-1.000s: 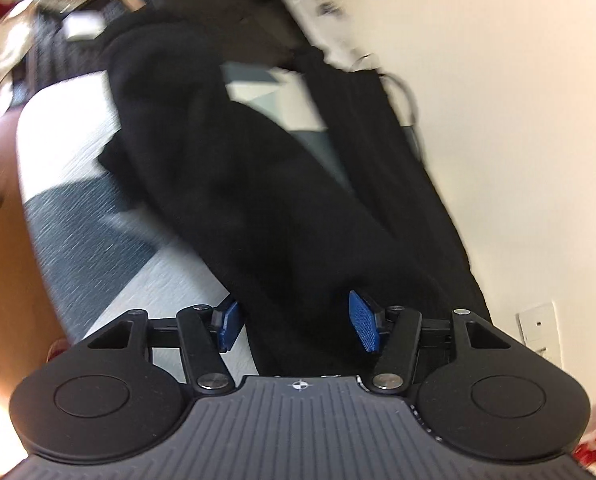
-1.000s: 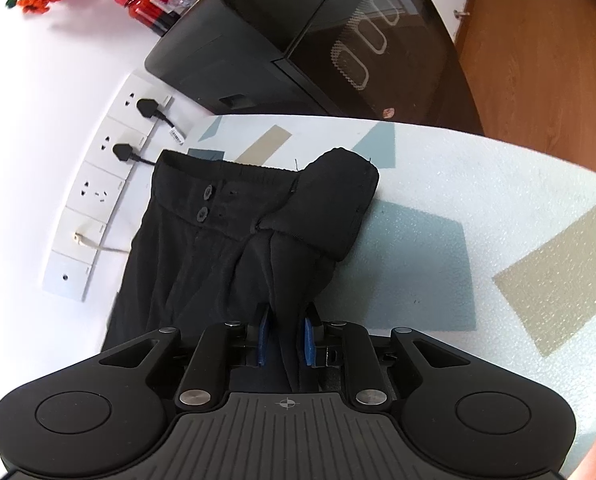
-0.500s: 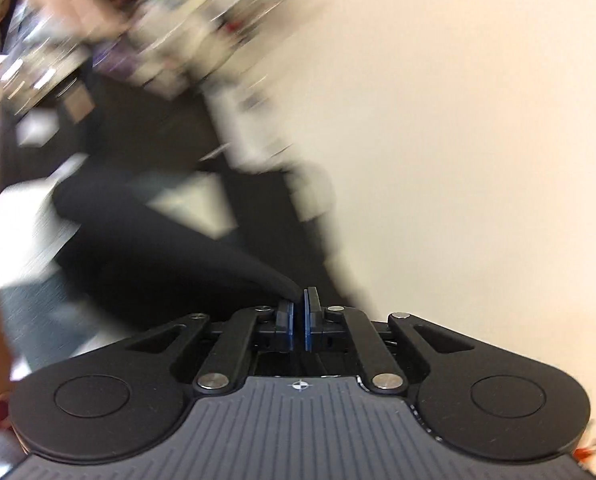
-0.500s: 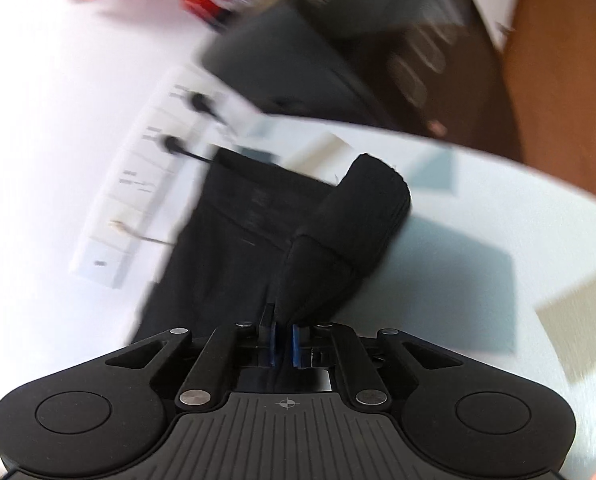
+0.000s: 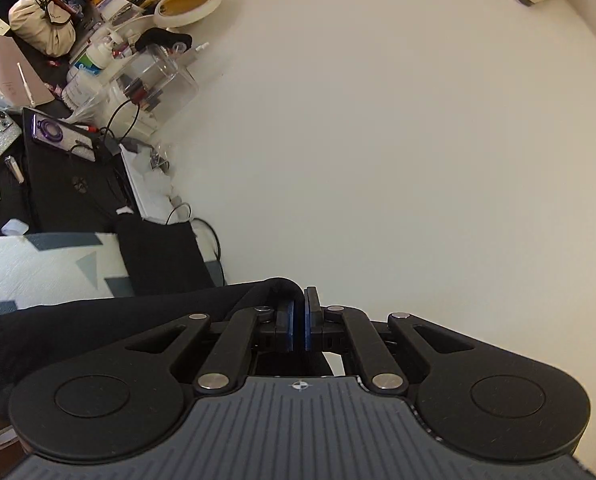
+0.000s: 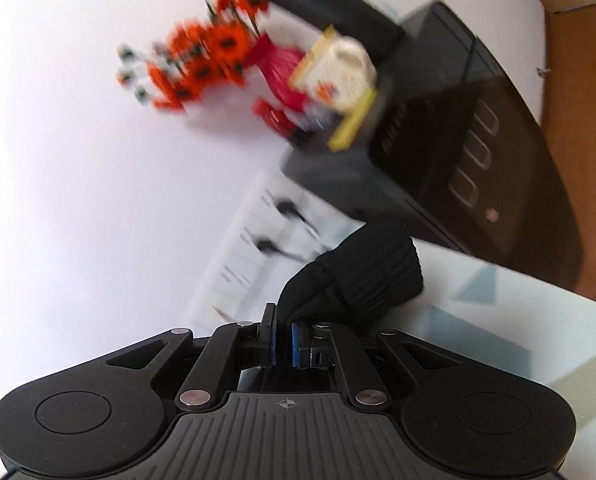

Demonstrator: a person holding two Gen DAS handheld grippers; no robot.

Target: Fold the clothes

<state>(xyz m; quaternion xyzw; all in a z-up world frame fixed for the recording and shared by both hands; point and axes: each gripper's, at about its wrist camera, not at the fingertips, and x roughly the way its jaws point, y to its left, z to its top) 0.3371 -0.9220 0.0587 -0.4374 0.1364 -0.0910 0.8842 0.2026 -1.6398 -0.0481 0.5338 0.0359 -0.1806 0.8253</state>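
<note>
1. Left wrist view: the left gripper (image 5: 299, 322) has its blue pads pressed nearly together, pinching a fold of the black garment (image 5: 109, 320), which trails off to the left over the patterned tabletop (image 5: 37, 264).
2. Beyond sits a cluttered desk (image 5: 57, 80) against a cream wall (image 5: 378, 140).
3. Right wrist view: the right gripper (image 6: 283, 340) pinches a bunched, ribbed end of the garment, raised in front of a black appliance (image 6: 478, 152); blurred orange flowers (image 6: 201, 60) behind.
</note>
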